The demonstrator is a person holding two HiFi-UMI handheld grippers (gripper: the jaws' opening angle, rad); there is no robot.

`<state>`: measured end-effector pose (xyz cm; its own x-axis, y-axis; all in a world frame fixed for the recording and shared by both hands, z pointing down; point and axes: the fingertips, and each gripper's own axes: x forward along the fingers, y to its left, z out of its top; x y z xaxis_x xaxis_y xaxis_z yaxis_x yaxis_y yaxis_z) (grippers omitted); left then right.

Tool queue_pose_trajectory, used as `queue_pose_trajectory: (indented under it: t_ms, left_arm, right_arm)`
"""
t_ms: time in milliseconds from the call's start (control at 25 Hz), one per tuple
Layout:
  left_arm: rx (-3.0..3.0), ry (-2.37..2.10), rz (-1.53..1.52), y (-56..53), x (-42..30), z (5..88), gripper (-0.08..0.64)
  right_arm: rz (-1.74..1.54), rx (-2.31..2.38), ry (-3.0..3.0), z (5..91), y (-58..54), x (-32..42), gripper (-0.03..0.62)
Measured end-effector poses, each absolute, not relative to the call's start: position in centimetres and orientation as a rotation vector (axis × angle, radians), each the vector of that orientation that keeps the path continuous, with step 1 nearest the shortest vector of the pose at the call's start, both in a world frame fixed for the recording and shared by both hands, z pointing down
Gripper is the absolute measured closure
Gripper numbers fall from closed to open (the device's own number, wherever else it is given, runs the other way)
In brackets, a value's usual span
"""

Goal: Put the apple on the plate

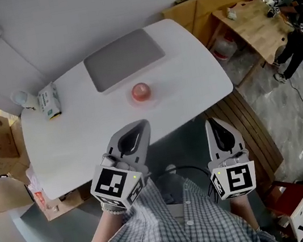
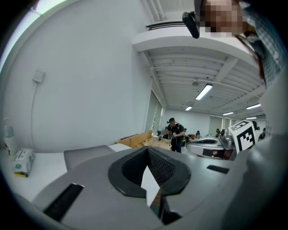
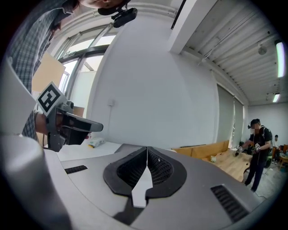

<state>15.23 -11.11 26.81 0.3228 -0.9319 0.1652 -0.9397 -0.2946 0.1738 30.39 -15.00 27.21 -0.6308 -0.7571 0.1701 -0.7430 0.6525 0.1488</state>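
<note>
Nearest, well short of the apple (image 1: 141,91): L tongs (image 1: 139,126) and R tongs (image 1: 213,123), both shut tip-to-tip w/ nothing between, held off the bench (image 1: 85,140) edge by the body, prob. just at rest, no reach begun. Mid-bench, apple upright w/ faint pale ring round it, poss. the plate (image 1: 152,98); white on white, can't confirm. Just beyond apple, grey tray (image 1: 124,59); well L of apple, small packet (image 1: 49,100), print too small to read.

Grey moulded shells on left gripper (image 1: 140,125) and right gripper (image 1: 213,120), lined inside with black ribbed pads (image 2: 158,165). Behind each, a white marker cube (image 1: 116,185) printed with black squares. Further back, wears grey-and-white checked shirt sleeves (image 1: 158,231).
</note>
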Motion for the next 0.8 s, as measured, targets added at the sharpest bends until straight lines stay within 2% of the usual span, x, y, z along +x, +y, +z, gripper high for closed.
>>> queue_pose_trajectory:
  t_ms: [800]
  left_arm:
    - [2.059, -1.862, 0.017, -14.7, 7.3, 31.7, 0.552]
  right_arm:
    - [-0.058, 0.959, -2.660, 31.0, -21.0, 23.1, 0.572]
